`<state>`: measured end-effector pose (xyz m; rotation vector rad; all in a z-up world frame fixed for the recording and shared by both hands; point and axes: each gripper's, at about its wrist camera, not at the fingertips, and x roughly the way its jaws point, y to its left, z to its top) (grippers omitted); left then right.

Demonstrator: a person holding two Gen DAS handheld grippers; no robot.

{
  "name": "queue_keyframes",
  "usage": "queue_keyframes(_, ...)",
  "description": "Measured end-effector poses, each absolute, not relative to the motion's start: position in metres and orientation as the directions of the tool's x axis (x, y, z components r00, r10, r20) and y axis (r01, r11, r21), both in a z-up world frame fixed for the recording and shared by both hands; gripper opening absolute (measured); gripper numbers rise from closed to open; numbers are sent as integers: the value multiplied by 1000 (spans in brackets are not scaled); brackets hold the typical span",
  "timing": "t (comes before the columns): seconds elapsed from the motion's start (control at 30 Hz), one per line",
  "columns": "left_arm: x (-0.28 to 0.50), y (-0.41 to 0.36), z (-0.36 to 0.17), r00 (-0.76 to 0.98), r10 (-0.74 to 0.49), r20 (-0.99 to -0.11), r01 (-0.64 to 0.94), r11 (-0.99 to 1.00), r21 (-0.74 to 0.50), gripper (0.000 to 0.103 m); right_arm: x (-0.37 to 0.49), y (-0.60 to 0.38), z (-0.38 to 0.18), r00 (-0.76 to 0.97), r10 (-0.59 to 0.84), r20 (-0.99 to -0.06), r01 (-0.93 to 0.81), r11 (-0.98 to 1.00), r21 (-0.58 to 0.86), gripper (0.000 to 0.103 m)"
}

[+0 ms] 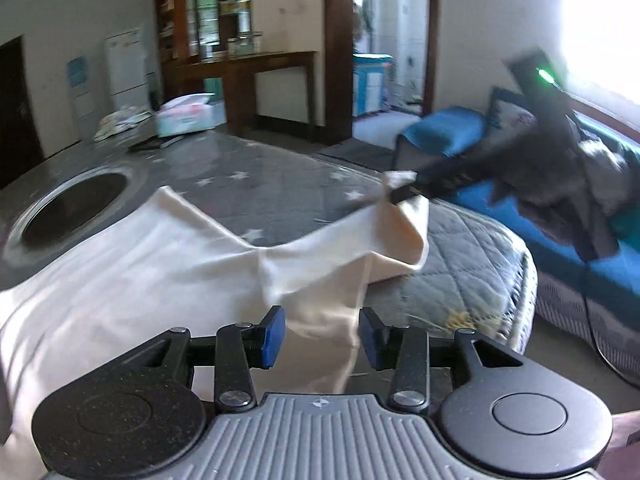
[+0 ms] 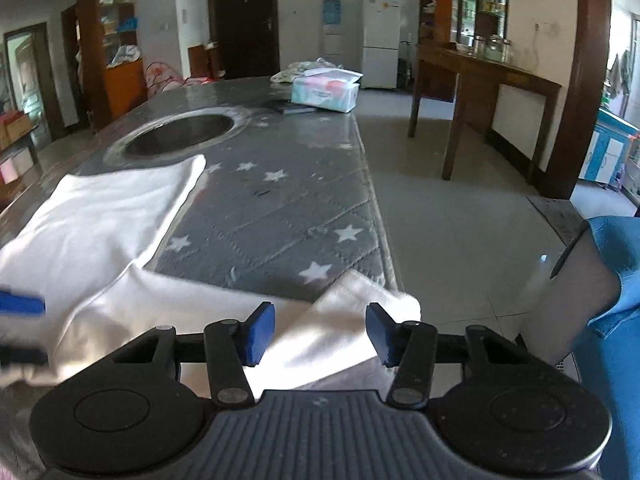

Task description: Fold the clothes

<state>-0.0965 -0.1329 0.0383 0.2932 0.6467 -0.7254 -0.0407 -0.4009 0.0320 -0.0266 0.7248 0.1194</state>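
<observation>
We hold 2 claws, left [image 1: 322, 334] apart, right [image 1: 400, 194] seemingly pinching the cream garment [image 1: 132, 264], barely folded on the tabletop [image 1: 280, 176].

One cream-white cloth garment [image 2: 92, 216], one pale tissue box [image 2: 325, 92], one flat dark book [image 2: 294, 109], two blue-padded claws.

Looks like someone's home, living/dining area: white fridge [image 2: 381, 34], wooden display cabinet [image 1: 208, 12], tissue box [image 2: 325, 90] on the padded table [image 2: 280, 208], probably a blue sofa [image 1: 568, 256].
</observation>
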Motion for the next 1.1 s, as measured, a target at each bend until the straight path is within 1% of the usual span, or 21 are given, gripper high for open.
queue_keyframes(0.07, -99, -139, 34, 556, -524, -646, 708, 706, 37, 44, -34, -401, 29, 741, 99, -664, -109, 994, 27, 48)
queue_keyframes(0.13, -101, -142, 30, 542, -526, -655, 716, 697, 33, 44, -29, -397, 25, 734, 92, -673, -113, 993, 12, 47)
queue_keyframes(0.2, -102, -142, 27, 535, -525, -662, 721, 693, 33, 44, -25, -392, 18, 726, 76, -684, -123, 992, -20, 41)
queue_keyframes(0.23, -103, -142, 26, 532, -523, -666, 722, 691, 34, 44, -24, -389, 15, 723, 66, -687, -129, 991, -40, 39)
queue_keyframes(0.3, -104, -142, 23, 526, -519, -674, 724, 689, 34, 44, -26, -385, 13, 737, 38, -675, -141, 985, -99, 23)
queue_keyframes(0.33, -104, -141, 21, 524, -516, -677, 724, 689, 35, 44, -26, -385, 14, 741, 35, -670, -139, 985, -103, 17)
queue_keyframes(0.37, -104, -140, 20, 523, -513, -680, 724, 689, 36, 44, -27, -386, 15, 745, 34, -666, -137, 985, -103, 9)
queue_keyframes(0.4, -104, -139, 19, 521, -511, -683, 724, 689, 37, 44, -28, -388, 18, 752, 32, -659, -130, 986, -101, 6)
queue_keyframes(0.47, -105, -138, 18, 519, -510, -685, 725, 688, 37, 44, -32, -391, 24, 775, 21, -631, -112, 988, -104, 3)
queue_keyframes(0.6, -106, -135, 17, 517, -512, -686, 728, 684, 38, 44, -48, -409, 48, 848, -12, -530, -27, 997, -65, 3)
queue_keyframes(0.67, -106, -133, 17, 514, -514, -687, 730, 683, 35, 44, -60, -423, 53, 863, -45, -503, 30, 999, -37, 3)
queue_keyframes(0.77, -106, -131, 16, 508, -518, -688, 735, 678, 32, 44, -63, -442, 35, 824, -65, -563, 80, 997, 2, 3)
queue_keyframes(0.83, -106, -130, 17, 505, -519, -689, 738, 674, 34, 45, -64, -454, 22, 797, -65, -601, 109, 993, 38, 7)
queue_keyframes(0.93, -106, -130, 18, 505, -515, -693, 740, 672, 40, 45, -65, -466, 9, 777, 6, -630, 123, 979, 162, 11)
queue_keyframes(1.0, -106, -130, 18, 505, -512, -695, 739, 672, 42, 45, -66, -470, 7, 785, 36, -619, 123, 969, 212, 22)
queue_keyframes(1.07, -107, -130, 19, 509, -507, -696, 737, 675, 47, 45, -66, -473, 7, 794, 60, -605, 120, 960, 253, 27)
queue_keyframes(1.1, -107, -130, 20, 511, -505, -696, 735, 676, 49, 45, -64, -475, 7, 791, 74, -607, 117, 956, 268, 35)
